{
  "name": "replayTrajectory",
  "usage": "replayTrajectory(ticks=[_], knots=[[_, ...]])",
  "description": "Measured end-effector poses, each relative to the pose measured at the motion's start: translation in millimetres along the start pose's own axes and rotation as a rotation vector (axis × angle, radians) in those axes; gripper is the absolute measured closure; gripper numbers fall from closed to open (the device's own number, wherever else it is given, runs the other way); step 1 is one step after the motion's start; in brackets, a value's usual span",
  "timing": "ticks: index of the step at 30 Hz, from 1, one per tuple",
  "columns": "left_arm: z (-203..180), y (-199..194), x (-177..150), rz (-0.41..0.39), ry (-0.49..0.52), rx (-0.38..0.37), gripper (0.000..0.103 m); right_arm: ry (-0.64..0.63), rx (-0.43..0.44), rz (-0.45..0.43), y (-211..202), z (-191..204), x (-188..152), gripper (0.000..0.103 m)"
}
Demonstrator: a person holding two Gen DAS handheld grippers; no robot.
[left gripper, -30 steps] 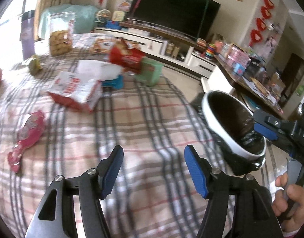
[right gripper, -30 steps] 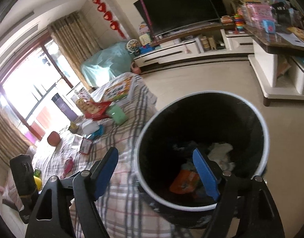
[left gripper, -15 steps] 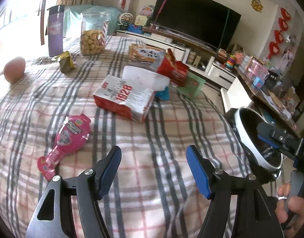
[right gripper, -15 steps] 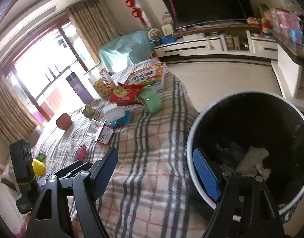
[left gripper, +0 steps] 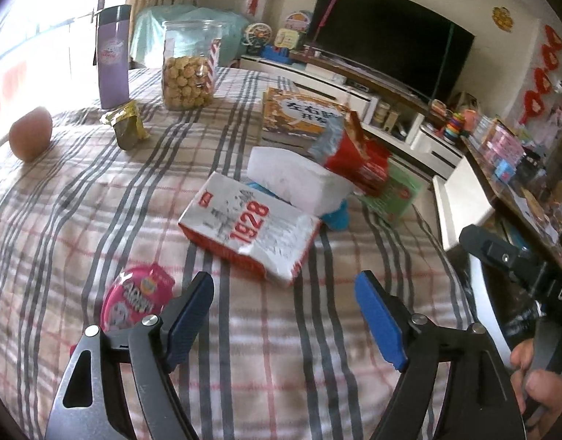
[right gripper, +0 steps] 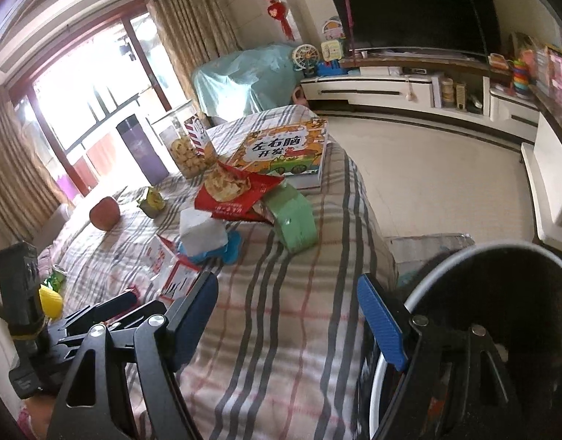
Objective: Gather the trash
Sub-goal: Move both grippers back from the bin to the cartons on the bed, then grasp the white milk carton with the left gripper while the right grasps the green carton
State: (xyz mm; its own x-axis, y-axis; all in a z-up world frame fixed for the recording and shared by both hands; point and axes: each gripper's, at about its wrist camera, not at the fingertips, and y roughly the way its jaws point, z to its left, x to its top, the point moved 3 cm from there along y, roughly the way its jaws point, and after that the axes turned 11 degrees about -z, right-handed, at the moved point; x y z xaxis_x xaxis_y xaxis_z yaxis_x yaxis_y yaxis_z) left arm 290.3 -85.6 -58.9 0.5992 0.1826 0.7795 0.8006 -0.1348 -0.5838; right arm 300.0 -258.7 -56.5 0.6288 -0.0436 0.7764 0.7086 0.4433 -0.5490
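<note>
left gripper (left gripper: pixel 283 315) over checked tabletop (left gripper: pixel 97 198), jaws apart, nothing held. pink wrapper (left gripper: pixel 136 299) at 9 o'clock of the jaws, just beside the left pad, partly hidden behind it. red-white 1928 pack (left gripper: pixel 251 229) at 12 o'clock, near, lying flat and crumpled at the near end; looked like the likeliest next pick, sat dead ahead of the open jaws.

right gripper (right gripper: pixel 288 315) also jaws apart, empty, parked at the tabletop edge. black bin (right gripper: pixel 501 293) at 3 o'clock of it, mouth up and close against the tabletop side, presumably kept there to keep drops short. contents not readable from here.

more candidate trash further out at 12 to 1 o'clock: red snack bag (right gripper: pixel 237 192) leaning on green pack (right gripper: pixel 294 216), white tissue (right gripper: pixel 202 231) on a blue thing. yellow-green wrapper (left gripper: pixel 128 128) at 11 o'clock, well apart. cookie jar (left gripper: pixel 189 68), purple bottle (left gripper: pixel 112 57), book (right gripper: pixel 281 152) probably not trash, left alone.
</note>
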Motion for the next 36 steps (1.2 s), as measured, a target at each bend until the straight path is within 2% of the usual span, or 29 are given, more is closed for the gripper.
replayTrajectory(ticks=[8,11,18,19,20,21,22,26,30,31,34,36], knots=[[8.4,36.7,11.7,0.035,-0.005,0.086,0.022,-0.048,0.002,0.073,41.6,3.6,6.9,0.023],[18.7,44.2,8.6,0.054,-0.019,0.086,0.022,-0.063,-0.005,0.106,60.3,5.5,8.0,0.023],[48.8,33.9,3.4,0.046,-0.025,0.105,0.022,-0.111,-0.008,0.127,86.7,17.9,13.6,0.024],[53.9,31.0,2.8,0.044,-0.032,0.105,0.022,-0.11,-0.011,0.121,87.4,18.3,13.1,0.028],[56.4,28.1,2.2,0.044,-0.035,0.107,0.022,-0.108,-0.011,0.118,87.5,18.0,12.2,0.043],[59.4,25.5,2.2,0.039,-0.04,0.108,0.022,-0.101,-0.009,0.122,87.7,17.2,11.1,0.053],[60.1,22.1,1.7,0.033,-0.044,0.103,0.022,-0.084,-0.001,0.129,87.0,16.4,9.6,0.07],[54.1,14.9,5.6,0.002,-0.041,0.07,0.021,-0.046,0.045,0.111,72.4,23.0,2.0,0.07],[40.8,20.0,9.3,-0.015,0.0,0.071,0.013,-0.035,0.079,0.107,57.0,31.5,-7.1,0.07],[36.5,24.4,9.5,-0.012,0.02,0.079,0.012,-0.034,0.083,0.108,54.2,33.3,-9.5,0.066],[30.9,40.1,7.0,0.013,0.071,0.116,0.013,-0.062,0.051,0.091,52.4,34.2,-10.2,0.065],[32.8,46.2,4.6,0.03,0.074,0.128,0.014,-0.06,0.043,0.087,54.1,32.7,-9.1,0.057]])
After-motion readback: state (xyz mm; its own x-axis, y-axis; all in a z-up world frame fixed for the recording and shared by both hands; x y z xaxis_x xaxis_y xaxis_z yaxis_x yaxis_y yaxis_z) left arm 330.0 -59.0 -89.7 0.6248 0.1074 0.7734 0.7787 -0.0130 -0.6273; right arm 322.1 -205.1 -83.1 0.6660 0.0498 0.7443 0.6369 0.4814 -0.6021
